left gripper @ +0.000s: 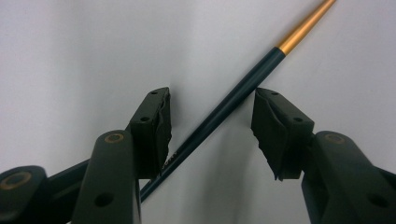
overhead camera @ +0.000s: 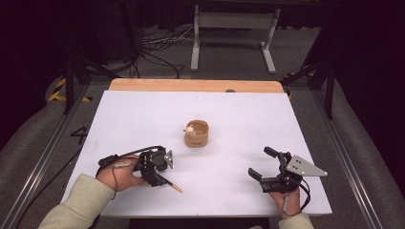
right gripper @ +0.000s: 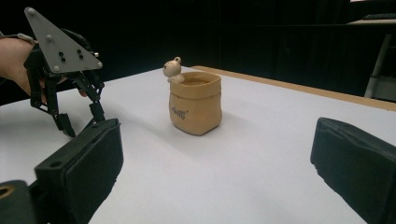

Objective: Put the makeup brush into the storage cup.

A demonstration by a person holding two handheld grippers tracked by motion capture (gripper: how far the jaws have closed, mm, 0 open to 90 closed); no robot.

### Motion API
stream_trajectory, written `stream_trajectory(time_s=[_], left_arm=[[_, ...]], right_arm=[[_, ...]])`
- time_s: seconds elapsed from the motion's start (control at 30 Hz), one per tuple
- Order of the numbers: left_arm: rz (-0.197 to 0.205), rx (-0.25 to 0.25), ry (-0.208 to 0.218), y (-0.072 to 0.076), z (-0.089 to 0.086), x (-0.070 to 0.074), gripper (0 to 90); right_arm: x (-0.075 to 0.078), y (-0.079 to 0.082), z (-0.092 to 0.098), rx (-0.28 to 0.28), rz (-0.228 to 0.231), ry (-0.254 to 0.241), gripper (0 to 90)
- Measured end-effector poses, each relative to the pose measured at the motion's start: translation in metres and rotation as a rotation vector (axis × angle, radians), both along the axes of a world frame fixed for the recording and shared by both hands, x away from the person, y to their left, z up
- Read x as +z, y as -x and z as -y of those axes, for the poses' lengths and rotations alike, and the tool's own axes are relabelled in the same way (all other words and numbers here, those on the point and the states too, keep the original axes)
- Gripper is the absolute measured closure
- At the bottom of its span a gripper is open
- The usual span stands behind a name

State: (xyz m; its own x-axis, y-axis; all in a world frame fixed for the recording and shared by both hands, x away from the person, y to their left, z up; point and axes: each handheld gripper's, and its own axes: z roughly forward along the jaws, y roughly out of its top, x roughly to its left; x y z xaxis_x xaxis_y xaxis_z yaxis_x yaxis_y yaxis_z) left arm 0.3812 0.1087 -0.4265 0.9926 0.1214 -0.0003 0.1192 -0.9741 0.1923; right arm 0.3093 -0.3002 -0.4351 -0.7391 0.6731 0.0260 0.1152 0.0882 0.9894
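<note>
The left gripper (overhead camera: 160, 177) points down at the white table (overhead camera: 143, 119) near its seven o'clock corner, held in the person's left hand (overhead camera: 117, 174). In the left gripper view its jaws stand about half apart, one on each side of a thin stick (left gripper: 233, 100) that lies flat on the table. The stick crosses the gap on a slant: its dark blue shaft runs from the seven o'clock side up toward one o'clock and ends in an orange tip. The left pad (left gripper: 159, 130) sits just beside the shaft, perhaps brushing it; the right pad is near the shaft with a sliver of table showing between. Neither pad presses on the stick. In the high view the orange tip pokes out from under the gripper toward four o'clock.

From the left gripper, at about one o'clock and well apart, a small tan pot (overhead camera: 197, 133) shaped like a sack stands upright near the table's centre, with a little pale figure (right gripper: 173, 70) perched on its rim.

The right gripper (overhead camera: 267, 164) rests near the table's five o'clock corner in the right hand (overhead camera: 286, 202), jaws wide apart and with nothing between them, aimed toward the pot.
</note>
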Motion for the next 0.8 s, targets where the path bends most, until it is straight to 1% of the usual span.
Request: stream_trajectory(time_s=[0.17, 0.2, 0.23, 0.3, 0.33, 0.37, 0.4, 0.5, 0.53, 0.57, 0.67, 0.8], left_arm=[[0.001, 0.001, 0.005, -0.0005, -0.001, 0.0002, 53.1], [0.003, -0.003, 0.007, -0.0001, -0.001, 0.0002, 54.4], [0.002, -0.019, 0.002, -0.0006, -0.0007, 0.0007, 56.6], [0.004, -0.018, 0.0, 0.0007, -0.0004, 0.001, 60.7], [0.003, -0.033, -0.005, 0.0009, 0.0001, 0.0014, 62.5], [0.001, -0.04, -0.008, 0.0013, 0.0002, 0.0017, 65.9], [0.002, -0.031, -0.012, 0.0031, 0.0003, 0.0018, 69.8], [0.015, -0.059, -0.019, 0.0049, 0.0012, 0.0016, 81.8], [0.015, -0.062, -0.027, 0.0049, 0.0014, 0.0021, 82.4], [0.015, -0.06, -0.02, 0.005, 0.0012, 0.0016, 82.5], [0.011, -0.059, -0.02, 0.0046, 0.0011, 0.0018, 82.7], [0.021, -0.065, -0.022, 0.005, 0.0013, 0.0025, 82.9]], right_arm=[[-0.0005, -0.0004, -0.0002, 0.003, -0.001, 0.0, 2.6], [-0.0007, -0.0006, -0.0001, 0.003, 0.0, -0.001, 2.6], [-0.0008, -0.0007, 0.0, 0.002, 0.0, -0.002, 2.6], [-0.0008, -0.0007, 0.0, 0.001, -0.001, -0.004, 2.6], [-0.0008, -0.0007, 0.0, 0.002, -0.002, -0.004, 2.6], [-0.001, -0.0007, -0.0002, 0.003, -0.003, -0.003, 2.6], [-0.0011, -0.0007, -0.0005, 0.003, -0.003, -0.003, 2.6], [-0.0015, -0.0008, -0.0005, 0.003, -0.006, -0.005, 2.6], [-0.0016, -0.0009, -0.0003, 0.003, -0.006, -0.004, 2.6], [-0.0017, -0.0011, -0.0002, 0.002, -0.006, -0.003, 2.6], [-0.0019, -0.0012, -0.0003, 0.001, -0.006, -0.002, 2.6], [-0.0021, -0.0012, -0.0007, -0.001, -0.01, -0.001, 2.6]])
